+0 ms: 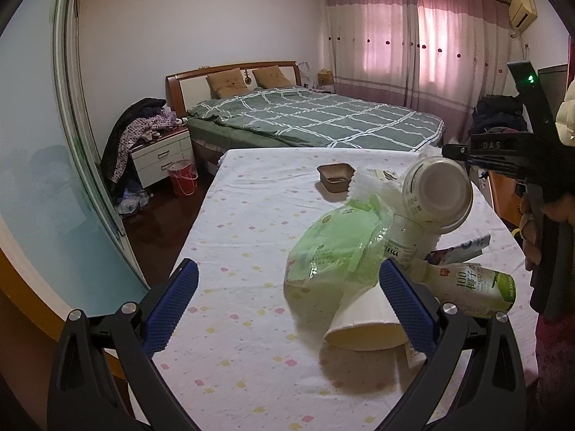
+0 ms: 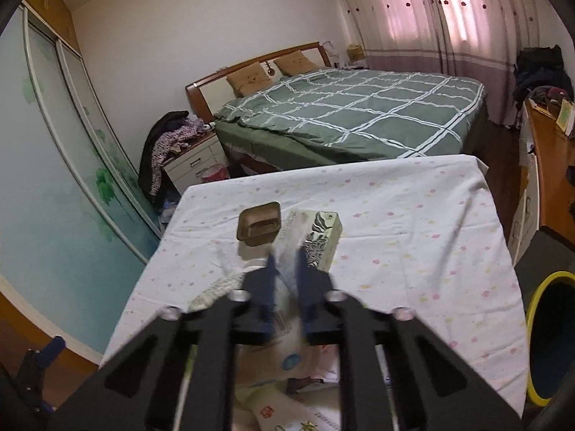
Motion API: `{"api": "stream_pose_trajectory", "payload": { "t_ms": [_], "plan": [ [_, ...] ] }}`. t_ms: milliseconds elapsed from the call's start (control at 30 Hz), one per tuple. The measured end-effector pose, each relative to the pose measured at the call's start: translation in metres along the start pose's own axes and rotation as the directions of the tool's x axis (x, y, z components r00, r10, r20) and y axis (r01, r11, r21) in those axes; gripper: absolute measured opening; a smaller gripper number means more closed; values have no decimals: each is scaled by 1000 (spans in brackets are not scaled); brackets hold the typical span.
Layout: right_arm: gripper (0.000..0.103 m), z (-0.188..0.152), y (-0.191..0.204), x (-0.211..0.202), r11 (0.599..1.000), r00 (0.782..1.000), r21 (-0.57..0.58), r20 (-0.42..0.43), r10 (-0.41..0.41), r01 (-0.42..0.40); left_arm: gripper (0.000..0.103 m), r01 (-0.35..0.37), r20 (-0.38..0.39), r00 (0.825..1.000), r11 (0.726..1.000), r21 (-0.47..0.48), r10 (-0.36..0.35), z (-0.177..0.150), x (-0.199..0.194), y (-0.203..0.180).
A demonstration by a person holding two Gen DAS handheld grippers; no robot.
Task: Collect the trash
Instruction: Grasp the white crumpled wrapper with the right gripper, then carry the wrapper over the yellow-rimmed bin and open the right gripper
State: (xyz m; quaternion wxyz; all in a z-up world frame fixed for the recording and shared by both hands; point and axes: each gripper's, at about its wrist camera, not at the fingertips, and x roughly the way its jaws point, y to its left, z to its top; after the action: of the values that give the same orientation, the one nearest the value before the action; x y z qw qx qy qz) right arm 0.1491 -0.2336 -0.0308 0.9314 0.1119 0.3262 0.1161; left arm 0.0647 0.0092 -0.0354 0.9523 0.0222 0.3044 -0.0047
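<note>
The trash sits in a heap on the table so it's easy to grab. The left gripper has fingers spread wide by the green bag & paper cup. The right gripper pinches a white bowl, lifting it off the heap. The bottle reads "100".

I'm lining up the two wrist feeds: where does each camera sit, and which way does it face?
Left wrist: on the left gripper, facing along the table toward the bed; its open blue fingers and the right gripper show.
Right wrist: on the right gripper, facing the same way; its shut fingers show.
Shared: table, bed, foil tray.
</note>
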Motion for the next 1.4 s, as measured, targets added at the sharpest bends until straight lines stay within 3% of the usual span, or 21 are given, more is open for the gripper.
{"api": "stream_pose_trajectory", "payload": {
  "t_ms": [133,500,833,967,1200,1400],
  "plan": [
    [2,8,3,-11,1000,999,-4,21,31,-31,99,3,-4,1000,1000,2,-3,-1,2,0],
    [2,41,25,-42,995,994,-103,102,25,-15,99,25,-3,1000,999,21,-25,-4,-2,-9],
    [2,58,22,-29,989,998,-148,66,10,0,99,53,-7,999,997,50,-53,-3,-2,-24],
    [2,66,19,-41,986,996,-163,88,4,11,99,59,-12,998,997,52,-59,-2,1,-28],
    [2,74,-10,-87,988,986,-143,163,-33,56,99,86,-15,996,994,72,-86,1,5,-40],
    [2,68,-60,-136,983,965,-85,222,-141,164,99,129,-14,992,985,114,-128,4,6,-65]
  ]
}}
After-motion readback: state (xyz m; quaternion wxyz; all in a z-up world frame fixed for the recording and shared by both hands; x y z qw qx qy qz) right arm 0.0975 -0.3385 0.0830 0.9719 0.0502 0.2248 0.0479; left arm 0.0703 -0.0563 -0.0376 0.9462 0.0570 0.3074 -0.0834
